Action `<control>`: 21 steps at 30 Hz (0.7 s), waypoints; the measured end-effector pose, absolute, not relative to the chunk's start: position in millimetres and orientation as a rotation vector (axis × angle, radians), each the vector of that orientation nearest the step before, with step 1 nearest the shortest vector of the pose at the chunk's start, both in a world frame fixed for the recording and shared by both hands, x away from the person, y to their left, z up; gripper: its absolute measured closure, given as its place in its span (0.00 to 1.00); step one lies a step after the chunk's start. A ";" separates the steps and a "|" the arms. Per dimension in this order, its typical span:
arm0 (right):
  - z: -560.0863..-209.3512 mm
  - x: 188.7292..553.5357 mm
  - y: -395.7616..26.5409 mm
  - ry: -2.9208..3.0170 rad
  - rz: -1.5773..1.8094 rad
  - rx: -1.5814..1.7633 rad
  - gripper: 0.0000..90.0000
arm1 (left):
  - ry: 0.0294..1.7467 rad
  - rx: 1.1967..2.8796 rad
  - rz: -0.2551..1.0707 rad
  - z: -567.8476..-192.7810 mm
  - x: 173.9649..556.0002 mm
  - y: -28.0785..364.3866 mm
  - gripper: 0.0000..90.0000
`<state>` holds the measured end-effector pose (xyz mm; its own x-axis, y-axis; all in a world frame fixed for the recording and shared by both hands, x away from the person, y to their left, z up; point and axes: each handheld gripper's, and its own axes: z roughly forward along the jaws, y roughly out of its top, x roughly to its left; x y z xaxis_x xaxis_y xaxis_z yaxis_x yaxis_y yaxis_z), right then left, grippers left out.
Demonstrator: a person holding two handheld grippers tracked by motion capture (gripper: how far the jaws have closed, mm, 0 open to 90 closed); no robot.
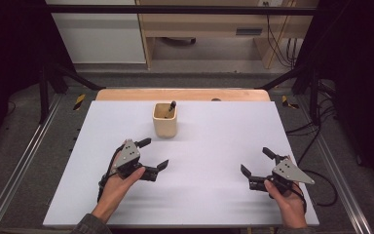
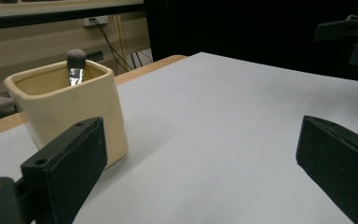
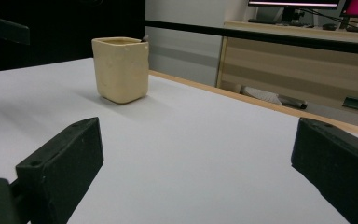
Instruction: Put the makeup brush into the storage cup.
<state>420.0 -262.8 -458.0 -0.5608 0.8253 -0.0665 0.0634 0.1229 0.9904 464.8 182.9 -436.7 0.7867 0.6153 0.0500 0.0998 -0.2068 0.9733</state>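
Two grippers low over the white table (image 1: 204, 195), both empty | left gripper (image 1: 153, 153): jaws wide apart | right gripper (image 1: 256, 161): jaws wide apart | cream cup (image 1: 165, 120) upright at table's far middle, beyond both, nearer the left | brush (image 1: 171, 107) stands in cup, leaning on rim

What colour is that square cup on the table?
Cream-yellow cup, clearest in the left gripper view.
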 end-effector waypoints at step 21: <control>-458.6 419.9 -261.3 1.761 1.492 0.865 0.03 | 0.588 1.681 0.585 -432.5 450.2 225.1 0.02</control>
